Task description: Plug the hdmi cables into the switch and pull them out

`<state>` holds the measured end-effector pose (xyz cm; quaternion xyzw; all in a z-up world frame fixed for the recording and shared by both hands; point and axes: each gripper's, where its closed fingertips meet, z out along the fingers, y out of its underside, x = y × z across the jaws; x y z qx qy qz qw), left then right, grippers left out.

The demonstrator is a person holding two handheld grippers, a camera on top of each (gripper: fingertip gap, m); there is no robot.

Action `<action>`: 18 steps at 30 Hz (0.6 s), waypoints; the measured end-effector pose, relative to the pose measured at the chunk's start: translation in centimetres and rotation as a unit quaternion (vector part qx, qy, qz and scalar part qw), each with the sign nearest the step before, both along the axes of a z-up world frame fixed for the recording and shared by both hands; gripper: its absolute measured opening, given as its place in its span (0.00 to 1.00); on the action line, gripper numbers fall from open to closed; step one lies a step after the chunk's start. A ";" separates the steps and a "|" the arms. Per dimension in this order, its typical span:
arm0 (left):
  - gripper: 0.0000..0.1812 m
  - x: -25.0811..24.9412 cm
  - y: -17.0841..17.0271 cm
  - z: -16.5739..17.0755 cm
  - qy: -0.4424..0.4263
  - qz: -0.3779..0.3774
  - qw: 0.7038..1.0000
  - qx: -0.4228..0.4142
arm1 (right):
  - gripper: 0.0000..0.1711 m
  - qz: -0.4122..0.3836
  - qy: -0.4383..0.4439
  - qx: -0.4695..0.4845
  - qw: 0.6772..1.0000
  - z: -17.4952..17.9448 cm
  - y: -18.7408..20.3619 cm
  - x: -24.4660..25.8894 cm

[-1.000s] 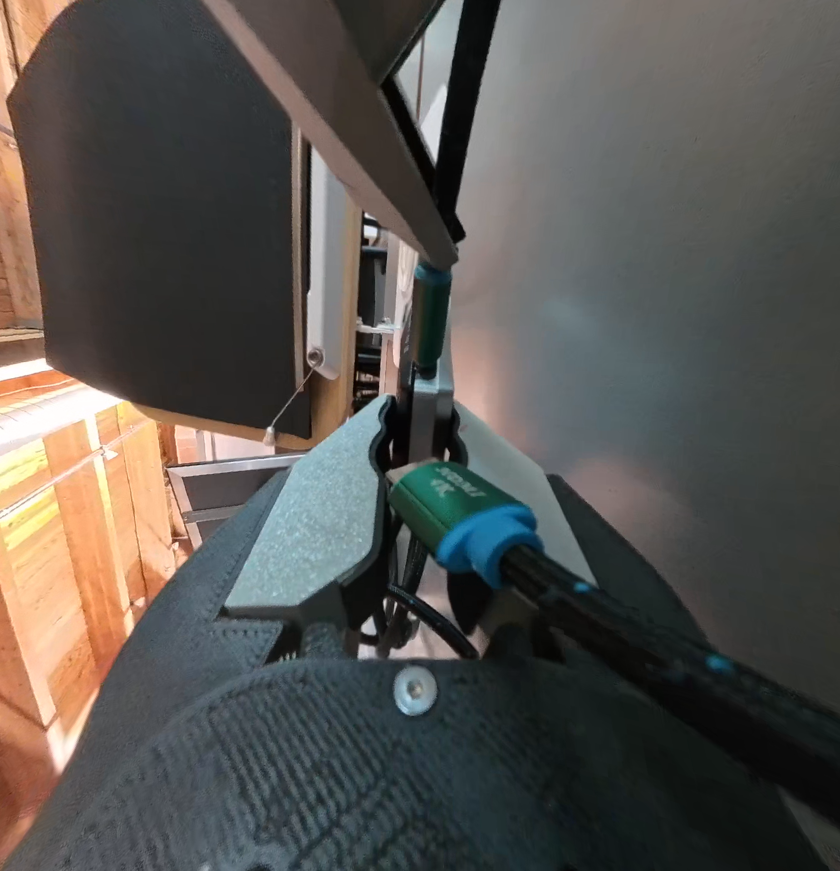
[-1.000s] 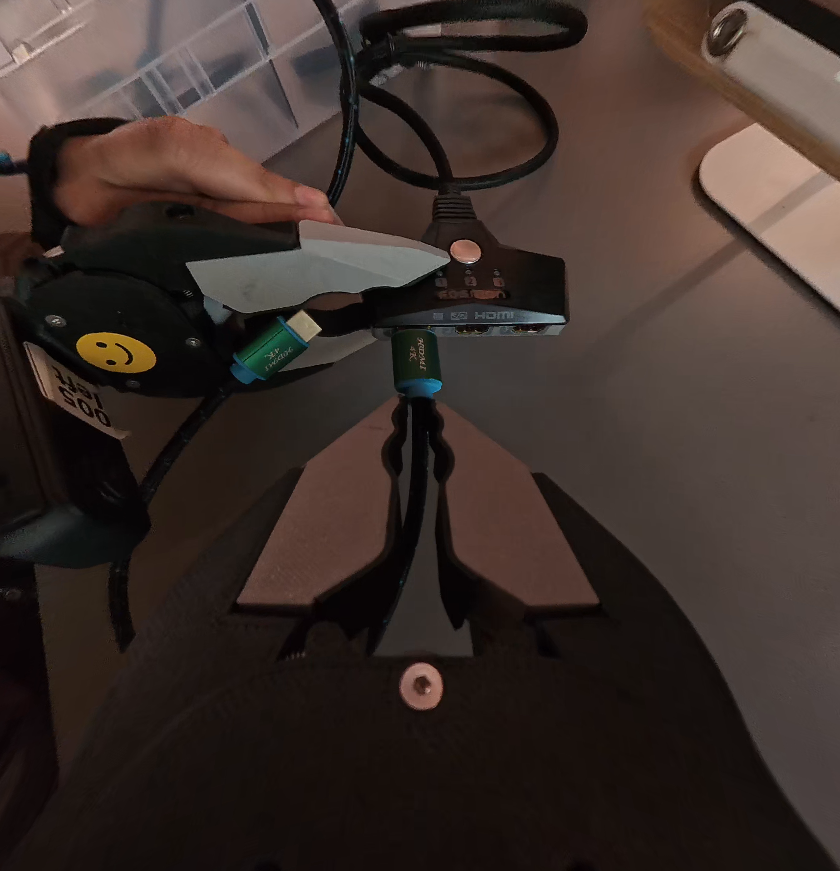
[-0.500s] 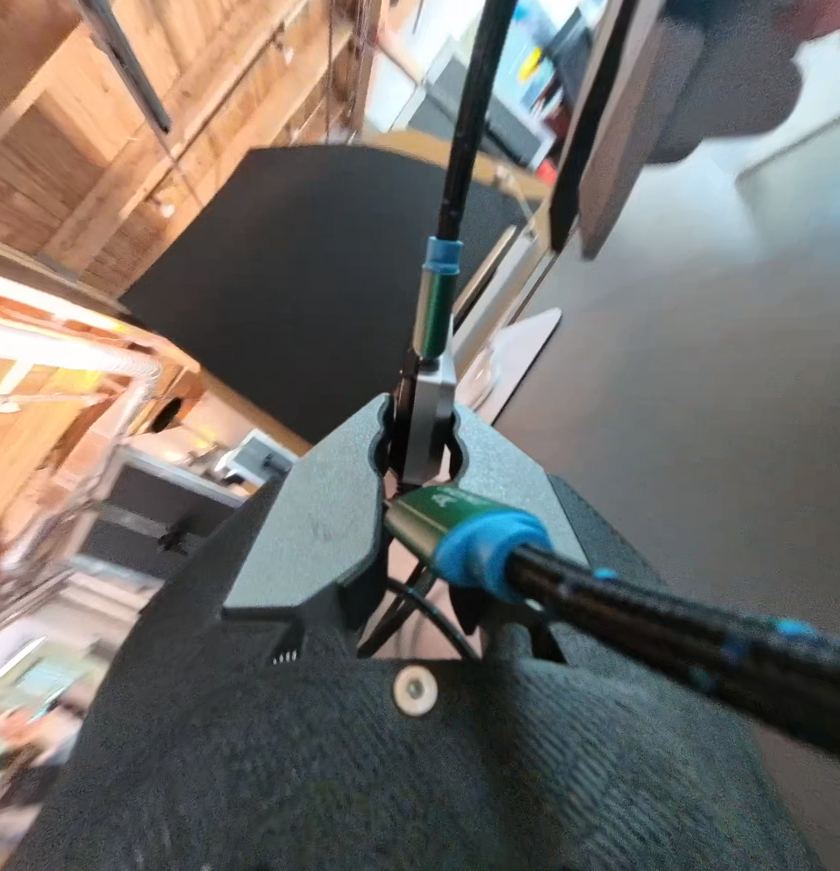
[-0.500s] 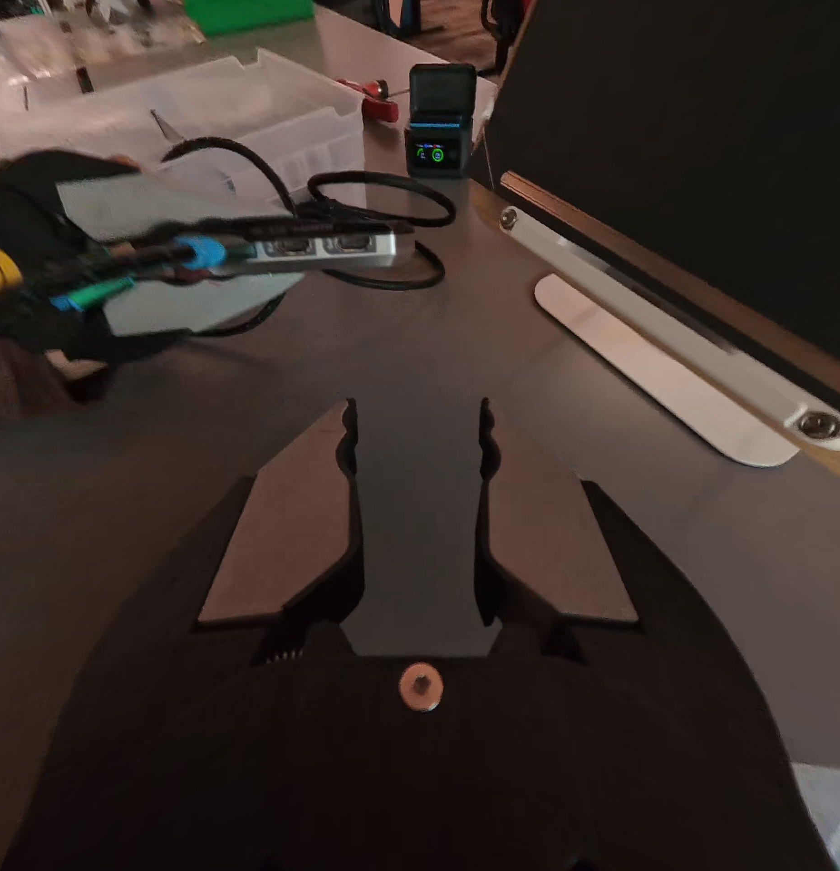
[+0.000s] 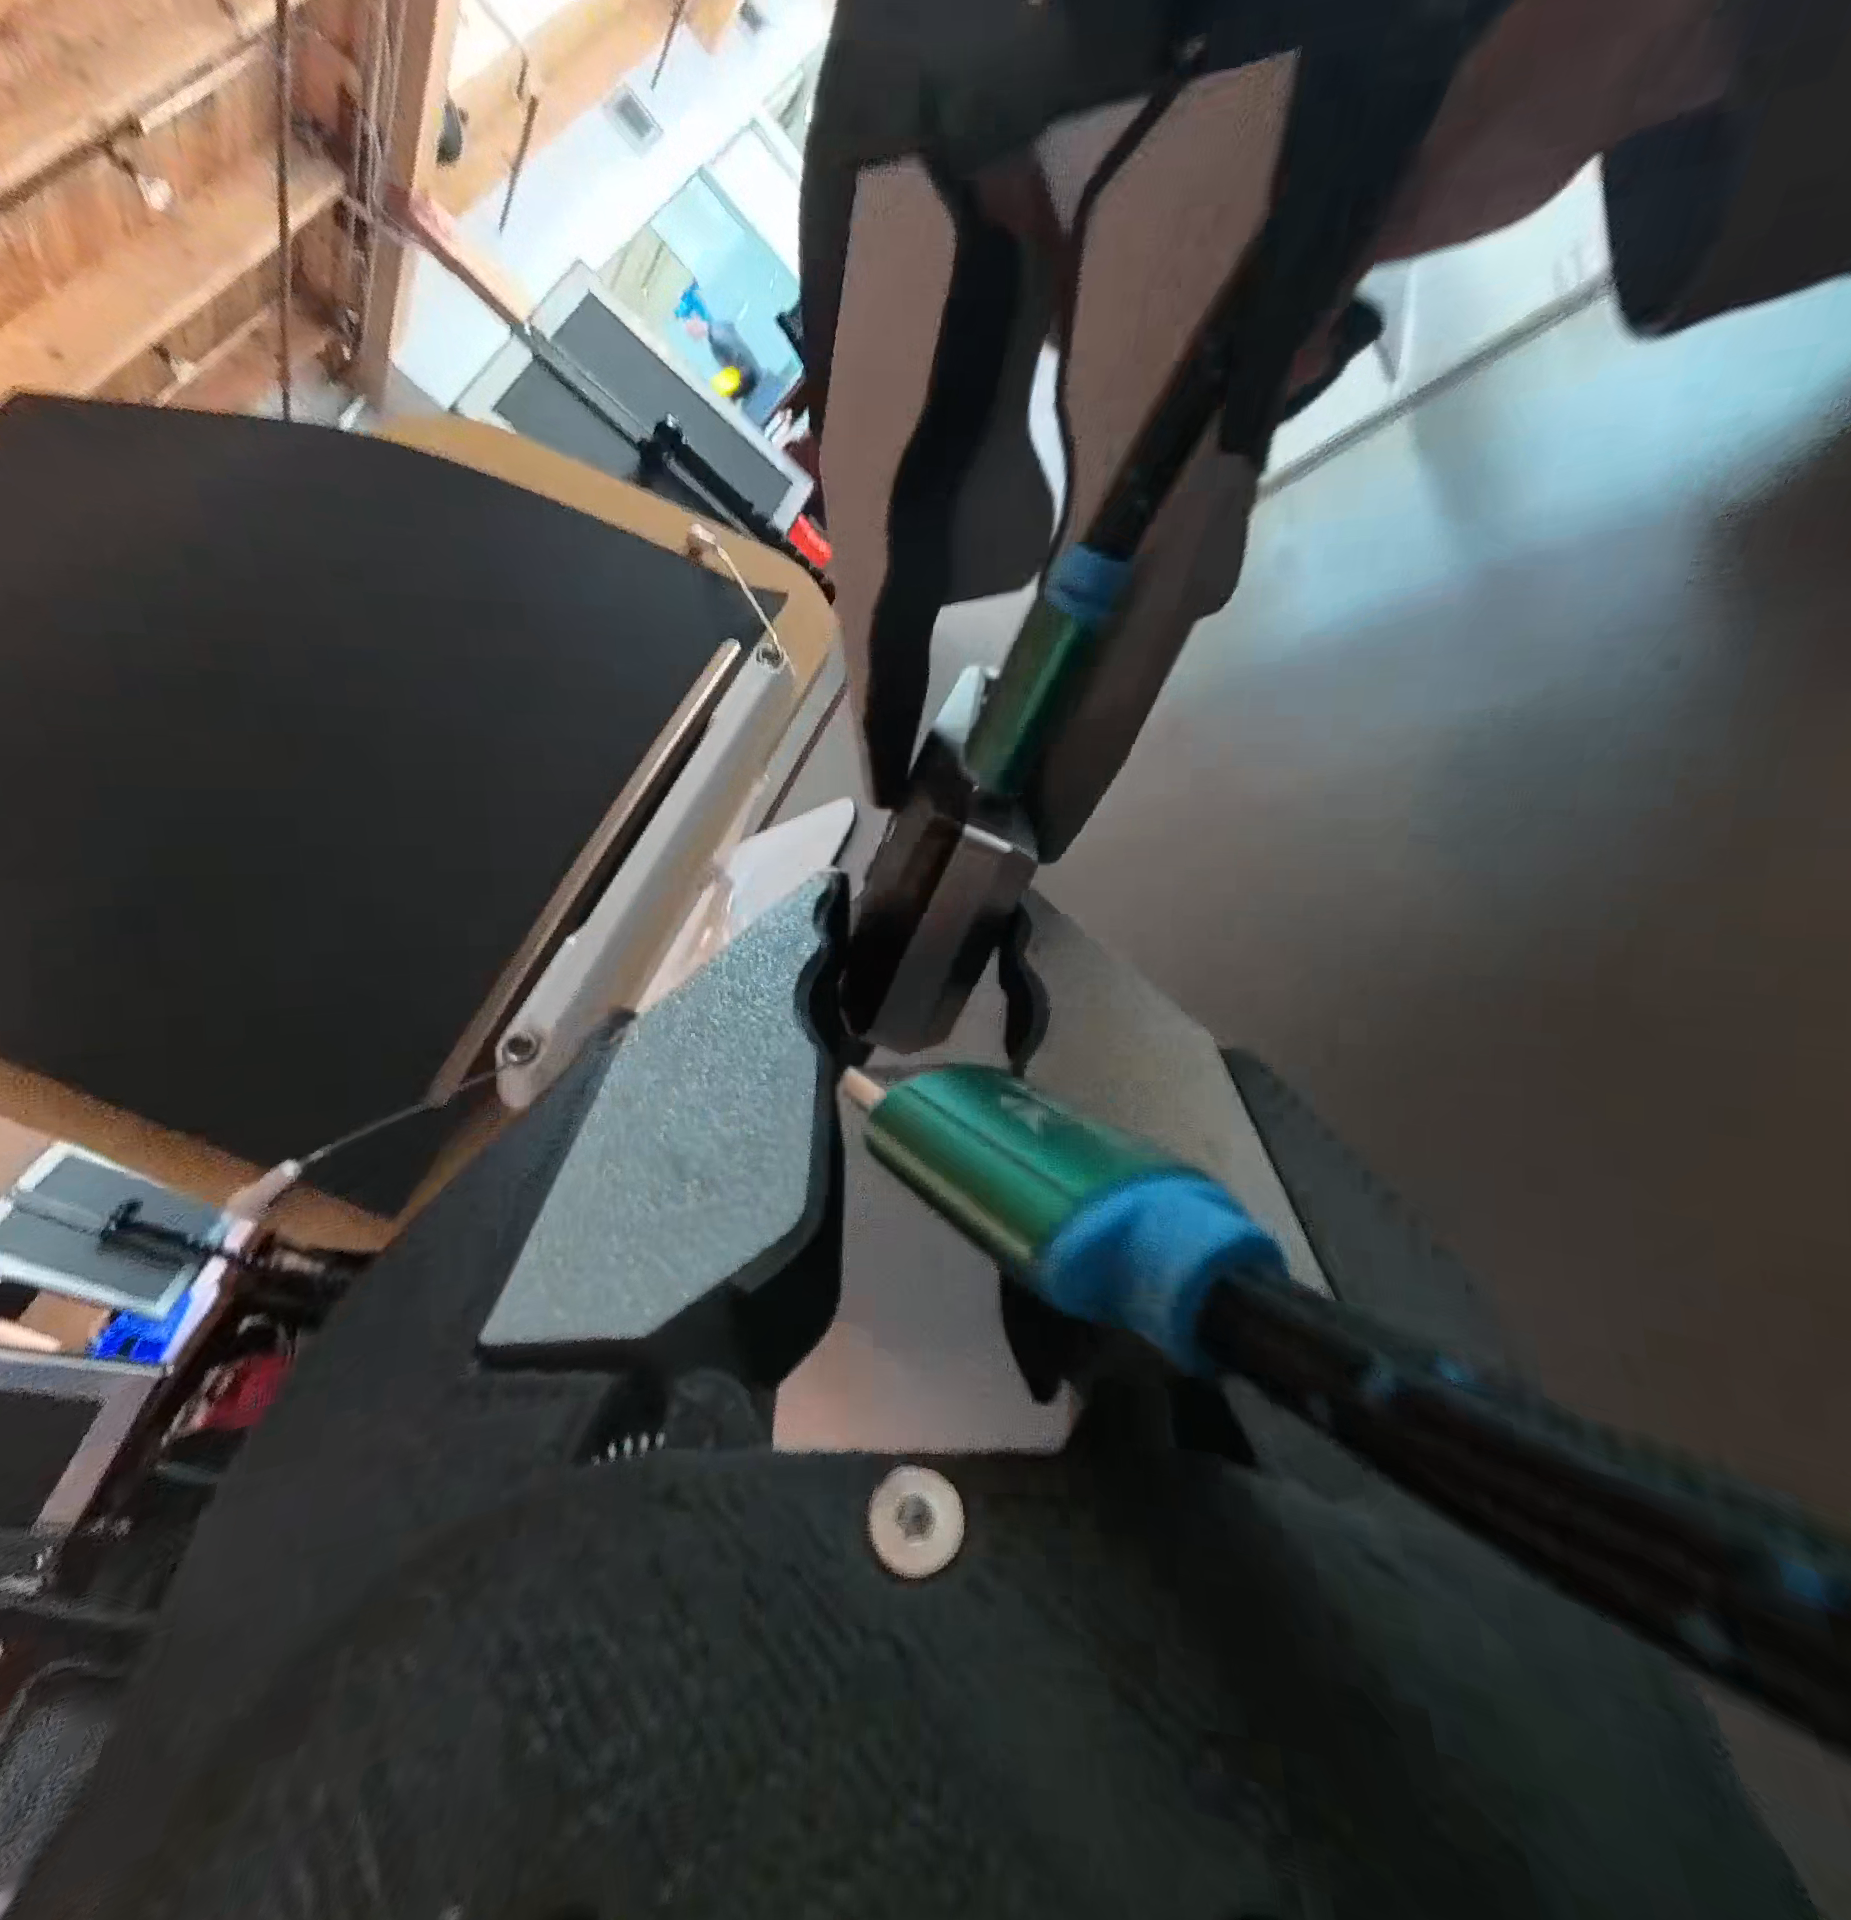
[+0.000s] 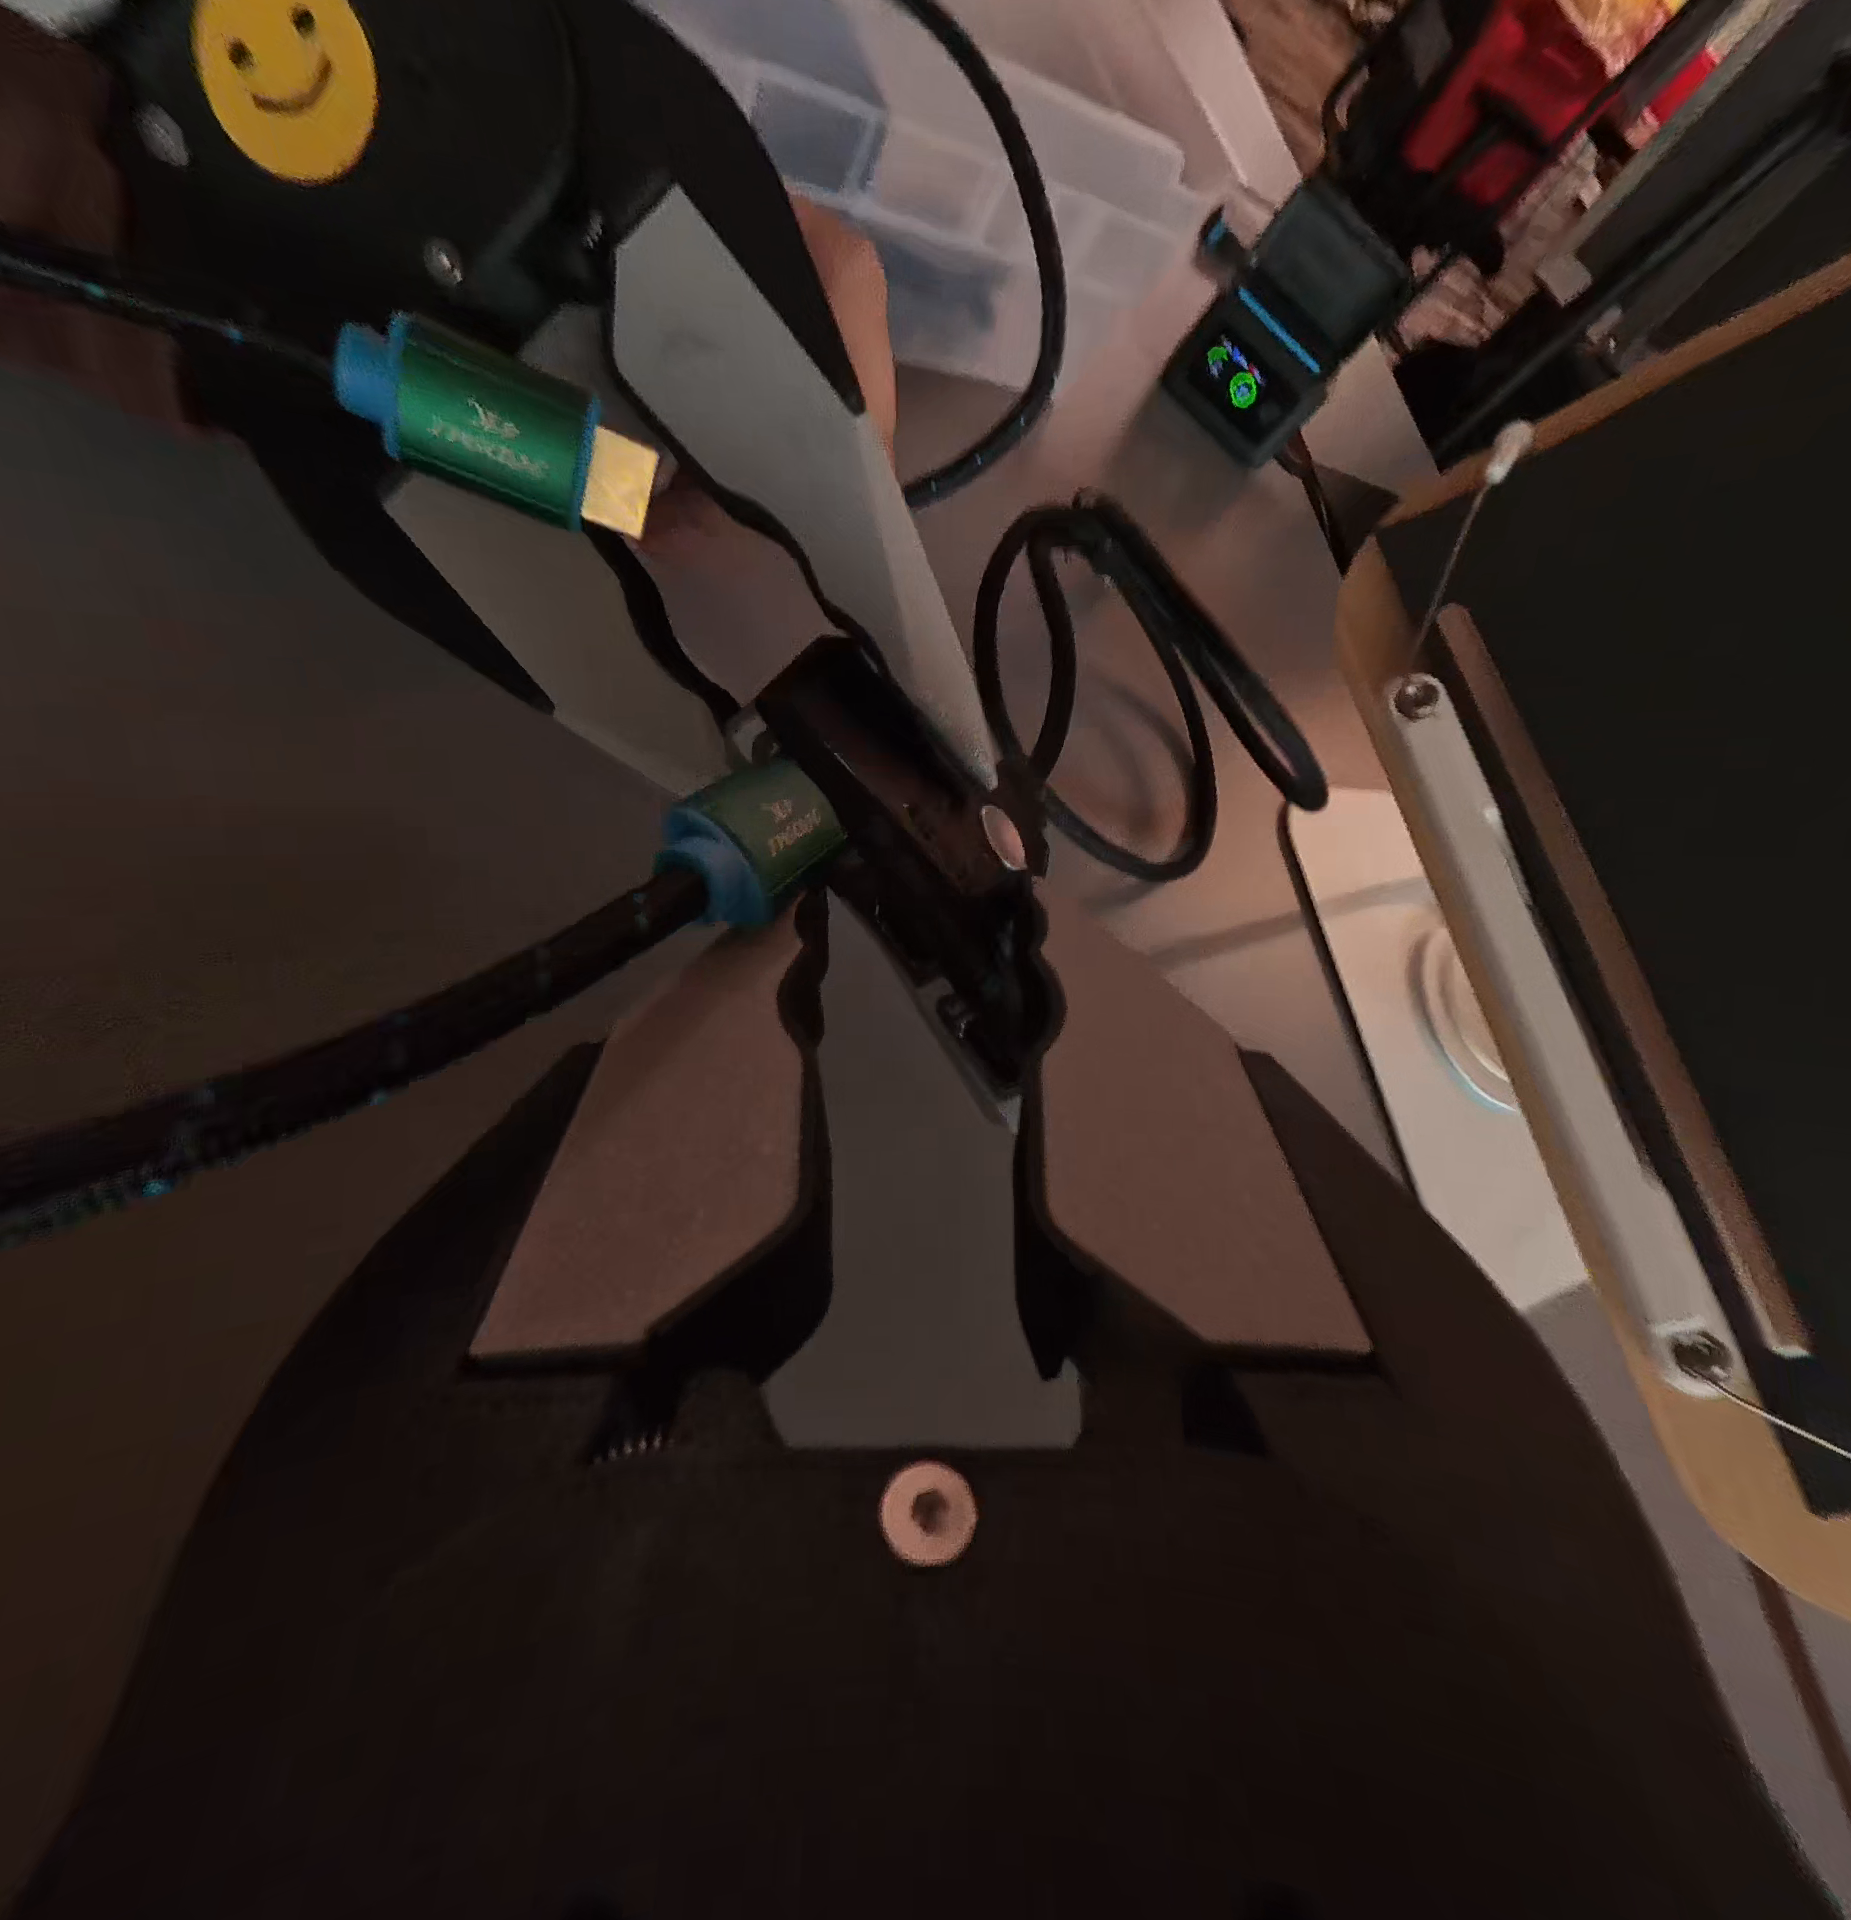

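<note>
Right gripper [image 6: 921, 966] has closed in on black HDMI switch box with silver port face [image 6: 900, 831] since half second ago; then well apart, now fingertips flank box's near end, jaws parted, contact unclear (blur). Grey tabletop [image 6: 225, 727] below. Left gripper [image 5: 926, 977] clenched on switch [image 5: 942, 925], held in air. Black braided cable with green metal plug and blue collar [image 6: 770, 842] sits in switch port. Second identical green plug [image 5: 1014, 1174], gold tip bare, hangs unplugged beside left fingers [image 6: 755, 416].
</note>
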<state>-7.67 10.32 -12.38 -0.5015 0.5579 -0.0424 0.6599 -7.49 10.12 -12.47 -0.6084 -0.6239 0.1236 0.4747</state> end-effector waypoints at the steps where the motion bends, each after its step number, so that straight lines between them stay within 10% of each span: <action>1: 0.16 0.0 0.3 -0.4 0.005 0.012 1.000 -0.010 | 0.18 -0.010 -0.020 0.014 1.000 -0.4 0.3 0.3; 18: 0.12 -3.1 3.4 -1.7 -0.005 0.117 0.990 -0.076 | 0.17 -0.054 -0.161 -0.050 0.984 -6.2 0.8 3.0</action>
